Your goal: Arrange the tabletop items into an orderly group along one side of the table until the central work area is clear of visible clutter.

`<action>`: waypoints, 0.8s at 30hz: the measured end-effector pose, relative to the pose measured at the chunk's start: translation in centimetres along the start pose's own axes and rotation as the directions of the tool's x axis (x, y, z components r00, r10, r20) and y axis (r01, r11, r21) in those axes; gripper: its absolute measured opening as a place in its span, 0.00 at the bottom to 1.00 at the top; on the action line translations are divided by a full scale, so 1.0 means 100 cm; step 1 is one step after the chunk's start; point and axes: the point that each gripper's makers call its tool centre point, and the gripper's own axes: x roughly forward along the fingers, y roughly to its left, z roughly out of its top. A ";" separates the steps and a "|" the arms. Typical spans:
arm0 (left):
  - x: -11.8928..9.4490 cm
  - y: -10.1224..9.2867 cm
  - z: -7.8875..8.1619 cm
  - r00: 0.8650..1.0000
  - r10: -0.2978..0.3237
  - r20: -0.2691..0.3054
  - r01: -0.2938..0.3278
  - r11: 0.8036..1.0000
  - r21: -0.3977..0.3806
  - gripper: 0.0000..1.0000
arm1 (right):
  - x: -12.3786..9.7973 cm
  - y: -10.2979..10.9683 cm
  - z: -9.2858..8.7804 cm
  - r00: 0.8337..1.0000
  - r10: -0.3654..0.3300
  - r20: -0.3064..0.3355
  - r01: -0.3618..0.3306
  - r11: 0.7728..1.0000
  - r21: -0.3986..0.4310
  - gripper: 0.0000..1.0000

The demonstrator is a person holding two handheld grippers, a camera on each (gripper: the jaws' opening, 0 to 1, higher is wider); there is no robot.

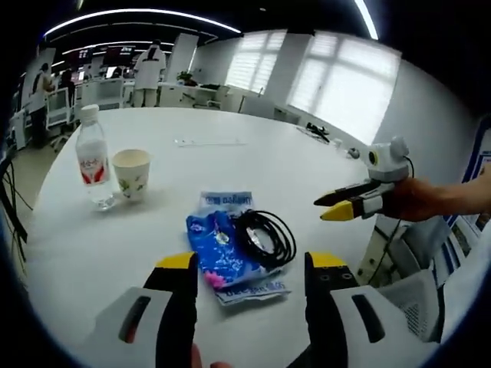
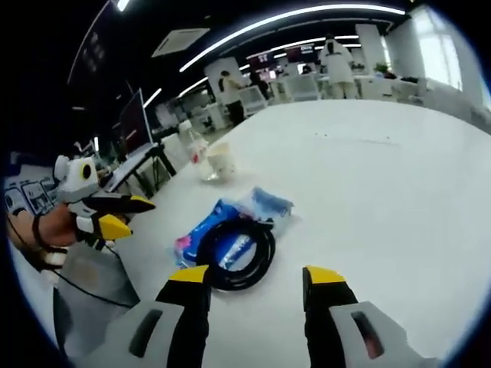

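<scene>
A blue packet (image 1: pixel 222 247) lies flat on the big white table (image 1: pixel 253 161). A second, paler packet (image 1: pixel 244 285) lies under it and pokes out at both ends. A black cable (image 1: pixel 265 238) sits in a round coil on top of the blue packet, at one side.

In the left gripper view, this pile is just past the tips of the left gripper (image 1: pixel 251 261), right between its two yellow-tipped jaws. The jaws stand wide apart and hold nothing. They do not touch the packets.

In the right gripper view, the cable (image 2: pixel 238 254) and blue packet (image 2: pixel 205 230) lie just in front of the right gripper (image 2: pixel 257 274), a little toward its left jaw. Its jaws are also spread wide with nothing in them.

The right gripper (image 1: pixel 337 208) also shows in the left gripper view. It hangs over the table edge, beside the pile. A hand (image 1: pixel 418 201) holds it.

Farther back on the table stand a paper cup (image 1: pixel 132 174) and a clear water bottle (image 1: pixel 93 159) with a red label. They are side by side, well apart from the pile.

People stand by desks far behind the table.
</scene>
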 end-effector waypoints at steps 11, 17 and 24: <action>0.036 -0.001 -0.003 0.999 0.019 -0.041 -0.024 0.993 -0.116 0.43 | 0.025 -0.007 -0.012 0.998 -0.042 -0.047 0.045 0.996 0.075 0.41; 0.052 -0.001 -0.010 0.997 0.021 -0.080 -0.033 0.987 -0.155 0.38 | 0.040 0.000 -0.009 0.997 -0.046 -0.062 0.052 0.994 0.099 0.36; 0.062 -0.003 -0.022 0.993 0.034 -0.117 -0.056 0.980 -0.191 0.32 | 0.059 -0.006 -0.018 0.994 -0.064 -0.090 0.077 0.986 0.149 0.33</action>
